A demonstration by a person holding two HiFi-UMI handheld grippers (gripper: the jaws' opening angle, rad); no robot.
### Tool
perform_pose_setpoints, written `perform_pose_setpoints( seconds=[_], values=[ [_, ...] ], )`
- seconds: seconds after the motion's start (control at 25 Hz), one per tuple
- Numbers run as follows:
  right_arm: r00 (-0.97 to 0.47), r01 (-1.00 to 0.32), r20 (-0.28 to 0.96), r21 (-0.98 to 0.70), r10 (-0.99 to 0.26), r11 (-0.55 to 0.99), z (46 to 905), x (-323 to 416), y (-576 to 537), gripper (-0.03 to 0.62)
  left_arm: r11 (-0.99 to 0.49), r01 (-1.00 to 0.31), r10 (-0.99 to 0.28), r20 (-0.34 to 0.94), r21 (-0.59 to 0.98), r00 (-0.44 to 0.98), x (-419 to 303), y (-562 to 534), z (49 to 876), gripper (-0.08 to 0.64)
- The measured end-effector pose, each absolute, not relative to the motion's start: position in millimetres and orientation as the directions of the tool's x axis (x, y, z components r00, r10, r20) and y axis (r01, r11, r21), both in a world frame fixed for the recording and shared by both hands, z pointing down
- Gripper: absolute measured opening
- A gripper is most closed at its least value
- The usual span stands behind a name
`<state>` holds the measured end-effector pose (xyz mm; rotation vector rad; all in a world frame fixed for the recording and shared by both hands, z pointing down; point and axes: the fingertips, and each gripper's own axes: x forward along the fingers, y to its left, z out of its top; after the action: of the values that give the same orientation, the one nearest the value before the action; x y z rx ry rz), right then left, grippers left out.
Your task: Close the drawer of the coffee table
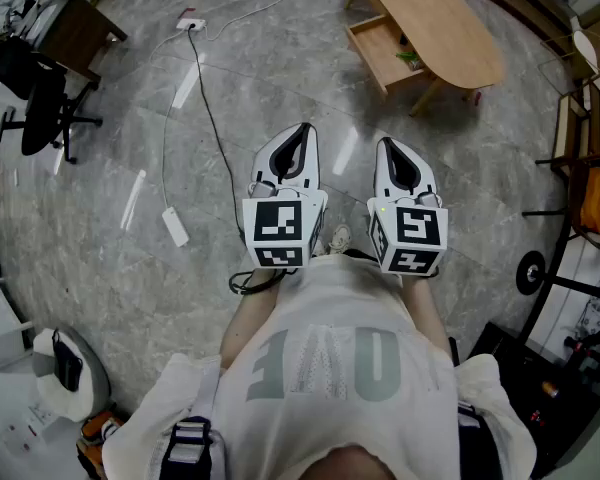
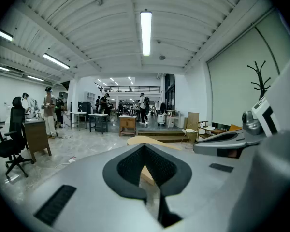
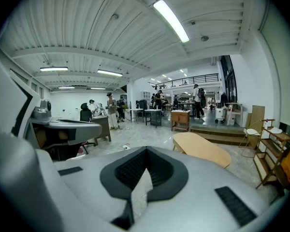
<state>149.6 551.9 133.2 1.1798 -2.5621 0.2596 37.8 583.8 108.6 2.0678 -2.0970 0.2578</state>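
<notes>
The light wooden coffee table stands far ahead at the upper right of the head view, well out of reach of both grippers. Its drawer is pulled out toward the left, with a small green thing inside. I hold both grippers side by side in front of my chest, pointing forward and slightly down. The left gripper and the right gripper are both shut with nothing between their jaws. The tabletop shows just past the left gripper. In the right gripper view the table lies right of the right gripper.
A black cable runs across the marble floor from a power strip; a white adapter lies to its left. An office chair and desk stand far left. A wooden rack is at the right. People stand in the background.
</notes>
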Motion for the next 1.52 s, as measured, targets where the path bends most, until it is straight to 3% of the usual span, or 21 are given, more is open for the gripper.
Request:
perform_pose_setpoints(
  seconds=[0.48, 0.68, 0.92, 1.52],
  values=[
    [-0.627, -0.756, 0.366, -0.069, -0.688, 0.651, 150, 152, 515, 0.006, 0.042, -0.998, -0.97, 0.243, 0.049, -0.028, 23, 544, 117, 0.009],
    [-0.635, -0.766, 0.337, -0.159, -0.695, 0.623, 154, 161, 492, 0.006, 0.054, -0.998, -0.969, 0.243, 0.04, -0.042, 17, 519, 121, 0.009],
    [-0.633, -0.761, 0.321, -0.089, -0.705, 0.643, 162, 149, 451, 0.006, 0.051, -0.997, -0.979, 0.198, 0.052, -0.04, -3, 470, 123, 0.009],
    [-0.53, -0.832, 0.279, 0.009, -0.801, 0.554, 124, 41, 168, 0.006, -0.126, -0.991, -0.981, 0.146, 0.041, 0.131, -93, 168, 92, 0.009]
  ],
)
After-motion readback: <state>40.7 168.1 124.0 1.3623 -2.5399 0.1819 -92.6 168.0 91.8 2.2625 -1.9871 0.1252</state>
